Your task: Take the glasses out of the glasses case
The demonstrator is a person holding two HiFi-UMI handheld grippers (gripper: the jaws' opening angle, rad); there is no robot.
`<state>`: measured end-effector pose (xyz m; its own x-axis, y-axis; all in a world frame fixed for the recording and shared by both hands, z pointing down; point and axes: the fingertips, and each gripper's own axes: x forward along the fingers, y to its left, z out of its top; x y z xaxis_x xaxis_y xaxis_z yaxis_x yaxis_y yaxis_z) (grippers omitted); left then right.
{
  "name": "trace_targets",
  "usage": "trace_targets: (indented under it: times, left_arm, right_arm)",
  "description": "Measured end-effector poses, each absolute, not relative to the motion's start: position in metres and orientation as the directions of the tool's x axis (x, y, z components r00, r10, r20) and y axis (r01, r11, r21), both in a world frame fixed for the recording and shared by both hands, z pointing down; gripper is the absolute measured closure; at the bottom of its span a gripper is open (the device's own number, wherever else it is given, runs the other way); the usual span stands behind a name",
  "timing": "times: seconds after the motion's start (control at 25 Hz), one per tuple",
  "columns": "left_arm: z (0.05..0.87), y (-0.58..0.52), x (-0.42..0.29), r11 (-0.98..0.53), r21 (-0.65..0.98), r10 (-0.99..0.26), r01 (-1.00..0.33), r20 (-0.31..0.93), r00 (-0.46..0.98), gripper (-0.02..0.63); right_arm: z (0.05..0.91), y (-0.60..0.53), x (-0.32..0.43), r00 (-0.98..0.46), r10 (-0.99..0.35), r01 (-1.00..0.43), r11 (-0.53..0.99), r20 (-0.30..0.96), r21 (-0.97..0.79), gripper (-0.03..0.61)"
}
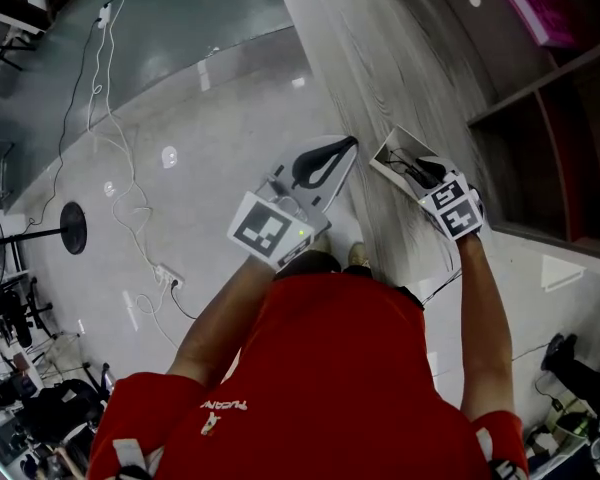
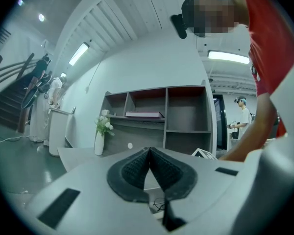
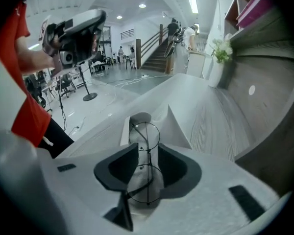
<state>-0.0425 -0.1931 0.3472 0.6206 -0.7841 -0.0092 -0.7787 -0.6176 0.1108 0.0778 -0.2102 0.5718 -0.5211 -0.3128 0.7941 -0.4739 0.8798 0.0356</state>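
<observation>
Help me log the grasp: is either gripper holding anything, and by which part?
Nothing is held. The right gripper stands open astride the glasses near their bridge, not touching; the left gripper is shut, empty.

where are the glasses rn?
Right gripper view, centre: the glasses lie in the open white case on the table, between the right gripper's parted jaws.

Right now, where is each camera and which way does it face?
Head view: on the person's head, facing steeply down at the table; shows shirt, arms, left gripper, right gripper.
Left gripper view: on the left gripper, facing level at shelves; shows its shut jaws, right arm.
Right gripper view: on the right gripper, tilted down at glasses in their case; open jaws flank them.
Shared: head and right gripper views show the left gripper.
</observation>
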Motion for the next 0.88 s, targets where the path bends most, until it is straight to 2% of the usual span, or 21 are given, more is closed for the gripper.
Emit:
trace_targets:
  times: [0.28, 0.56, 0.88]
  left_arm:
    - [0.352, -0.195, -0.045, -0.624, 0.118, -0.777, -0.773, 0.007, 0.629, 0.603]
    - [0.349, -0.195, -0.045, -0.620, 0.121, -0.780, -0.775, 0.007, 0.625, 0.603]
    - [0.354, -0.192, -0.041, -0.620, 0.120, -0.780, -0.775, 0.011, 0.626, 0.603]
  right_arm:
    - [0.578, -0.212, 0.078, -0.511, -0.255, -0.483, 0.875, 0.821, -0.029, 0.439]
    - [0.577, -0.205, 0.078, -0.529, -0.193, -0.453, 0.888, 0.826, -0.082, 0.498]
    - [0.571, -0.203, 0.079, -0.556, -0.243, -0.456, 0.889, 0.795, -0.048, 0.531]
